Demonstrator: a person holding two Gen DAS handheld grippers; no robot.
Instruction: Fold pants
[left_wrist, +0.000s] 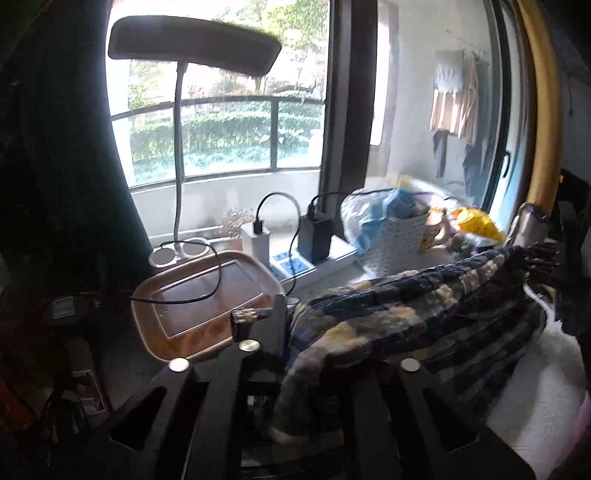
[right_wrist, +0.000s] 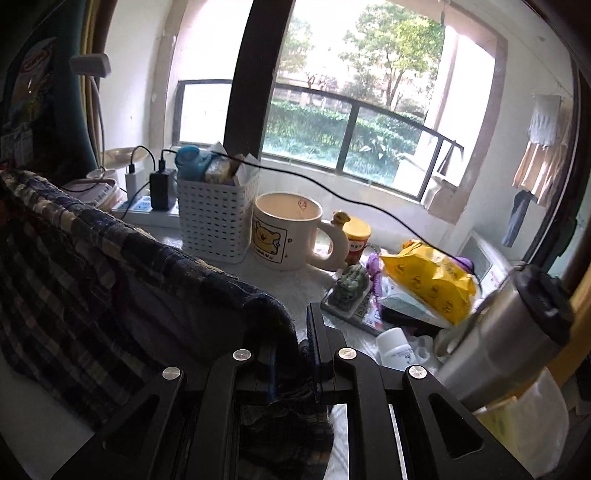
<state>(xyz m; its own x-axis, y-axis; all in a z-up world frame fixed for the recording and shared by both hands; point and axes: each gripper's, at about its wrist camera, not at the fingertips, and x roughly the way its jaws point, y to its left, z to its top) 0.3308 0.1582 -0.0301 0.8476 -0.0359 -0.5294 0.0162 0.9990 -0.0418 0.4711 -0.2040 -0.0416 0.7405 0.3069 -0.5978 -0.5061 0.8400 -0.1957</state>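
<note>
Both claws have the pants in their grip, as far as I can read it. On my right gripper (right_wrist: 295, 350) the two fingers are drawn close together with a bunched fold of the plaid pants (right_wrist: 92, 258) pinched between them; the cloth climbs away to the left of that view as a raised ridge held off the white tabletop (right_wrist: 280, 273). My left gripper (left_wrist: 295, 332) is harder to judge: one finger (left_wrist: 279, 321) stands clear, the other is buried under the fabric, which spills over the claw and trails right toward the dark shape of the other tool. It looks clamped on the pants (left_wrist: 406, 314), but I cannot tell for sure.

Beyond the cloth on the right view stand a white perforated basket (right_wrist: 216, 218), a bear-print mug (right_wrist: 286, 232) just beside it, a yellow packet (right_wrist: 432, 277) and a steel tumbler (right_wrist: 509, 325). On the left view, a brown tray (left_wrist: 184, 295) sits just left of my claw, with a desk lamp (left_wrist: 192, 44) above it.
</note>
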